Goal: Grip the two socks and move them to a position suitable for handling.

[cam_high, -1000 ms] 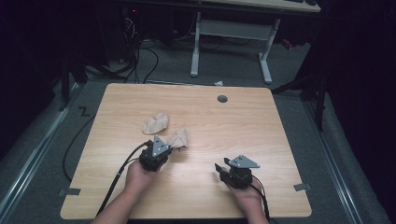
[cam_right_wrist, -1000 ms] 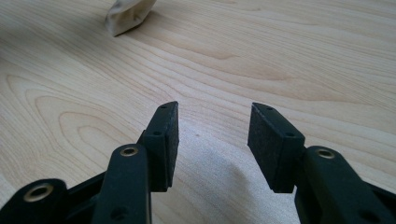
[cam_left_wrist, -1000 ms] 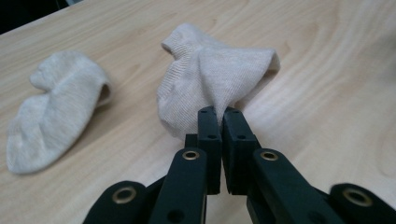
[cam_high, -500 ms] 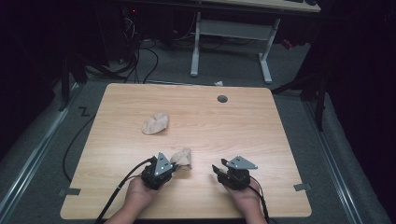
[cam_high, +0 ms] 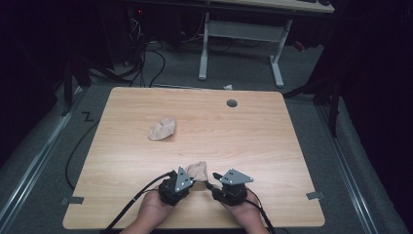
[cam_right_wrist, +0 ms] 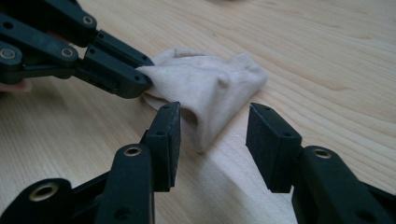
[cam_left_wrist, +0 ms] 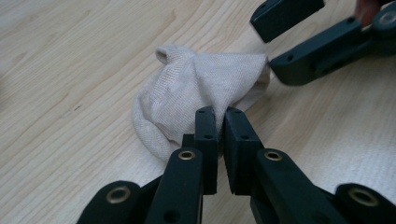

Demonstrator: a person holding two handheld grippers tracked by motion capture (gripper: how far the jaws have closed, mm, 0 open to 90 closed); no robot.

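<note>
The left hand-held gripper (cam_high: 191,178) is pinched onto one edge of the beige sock (cam_left_wrist: 201,88), lifting it slightly off the surface (cam_high: 272,146), apparently to present the free end; its jaws have just eased open slightly, cloth between them. The right hand-held gripper (cam_right_wrist: 212,140) stands wide around the sock's opposite end, pads clear, having just narrowed slightly, seemingly to take it; a second sock (cam_high: 162,129) lies well apart.
</note>
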